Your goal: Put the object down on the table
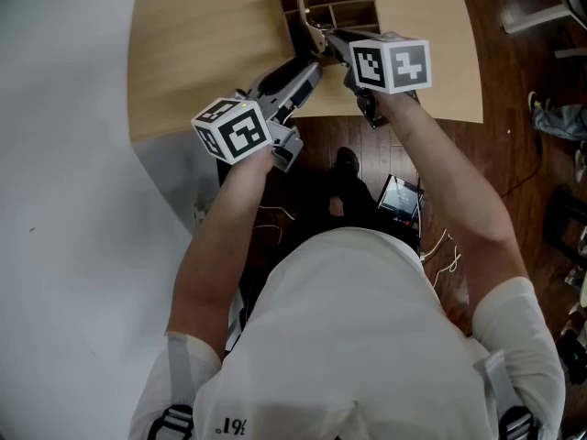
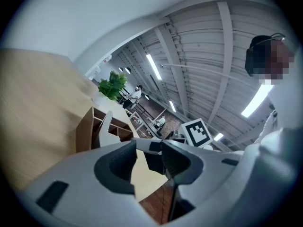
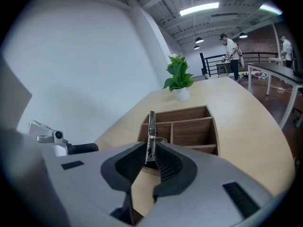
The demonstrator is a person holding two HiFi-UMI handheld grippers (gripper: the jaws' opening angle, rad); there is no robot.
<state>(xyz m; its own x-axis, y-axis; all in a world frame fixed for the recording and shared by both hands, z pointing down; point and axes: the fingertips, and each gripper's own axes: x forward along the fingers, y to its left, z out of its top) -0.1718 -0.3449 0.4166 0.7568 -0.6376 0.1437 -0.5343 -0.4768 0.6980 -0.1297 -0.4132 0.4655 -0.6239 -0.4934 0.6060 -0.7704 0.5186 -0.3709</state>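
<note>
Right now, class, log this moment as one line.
left gripper: open, empty | right gripper: shut on thin metal object, upright | wooden organizer: on table, beyond jaws

Far behind the left gripper [image 1: 310, 70], on the white shirt [image 1: 348, 337], small dark print [image 1: 234, 426], roughly "61" (upside down, unsure). On its marker cube [image 1: 234, 128], only a square pattern, no letters.
</note>
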